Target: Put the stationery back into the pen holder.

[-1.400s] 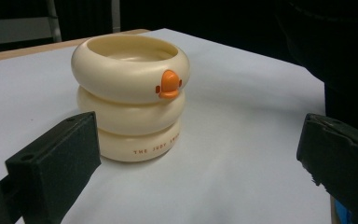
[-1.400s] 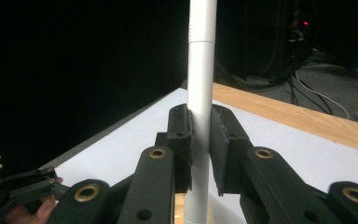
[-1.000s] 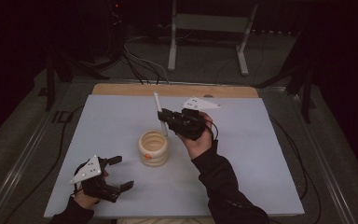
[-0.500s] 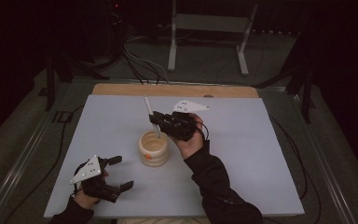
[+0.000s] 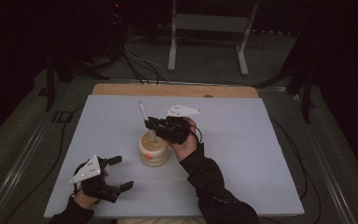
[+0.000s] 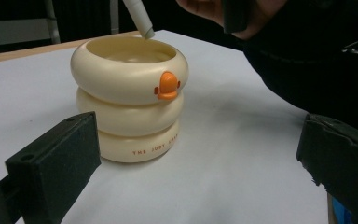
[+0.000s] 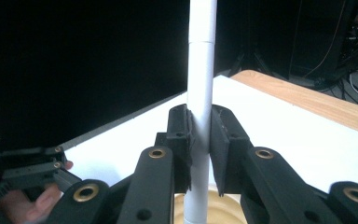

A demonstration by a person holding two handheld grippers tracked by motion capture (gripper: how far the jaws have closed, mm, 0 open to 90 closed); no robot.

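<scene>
My right gripper (image 5: 152, 125) has its fingers clamped on the white pen (image 7: 200, 93), its lower tip just at the mouth of the cream duck holder (image 5: 153, 149) mid-tabletop (image 5: 261, 154); next I lower and release, left gripper (image 5: 121, 173) idle, spread wide.

Free room and obstacles on the counter (image 5: 261, 154). The cream ringed cup (image 5: 153, 150) stands near the middle, its mouth blocked by a white pen (image 5: 145, 120) clamped in the right claw (image 5: 150, 125) directly above. The left claw (image 5: 121, 172), jaws spread, sits at the near left corner. The right half and far left lie open.
</scene>
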